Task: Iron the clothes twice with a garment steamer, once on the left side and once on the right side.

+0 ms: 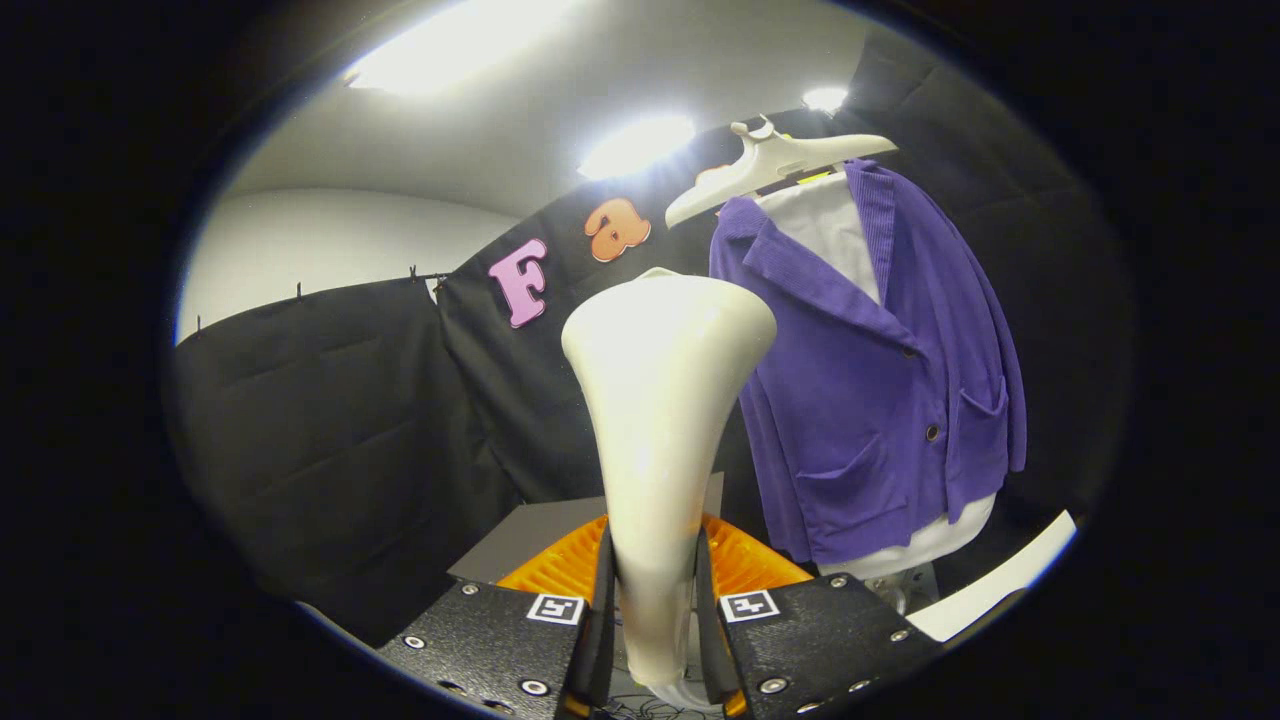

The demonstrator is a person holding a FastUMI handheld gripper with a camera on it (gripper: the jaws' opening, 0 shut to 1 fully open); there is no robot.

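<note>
**Steamer held upright, jacket off to its right**

The tool (655, 610) is clamped on the neck of the white garment steamer (660, 400), both fingers pressing its sides. The steamer's long axis runs straight ahead of the fingers, head flaring at the far end. The purple jacket (880, 400) hangs on a white hanger (770, 165) beyond and to the right, apart from the steamer head, so the coming pass likely calls for a rightward swing

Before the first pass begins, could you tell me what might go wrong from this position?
1. The hand-held gripper is shut on the steamer low on its narrow handle, with the wide head far above; the head could tip or twist when pressed on the cloth.
2. The purple jacket hangs loosely on a white hanger, so it may swing away rather than take the stroke.
3. The steamer head hides part of the jacket's edge, making aim harder.
</note>
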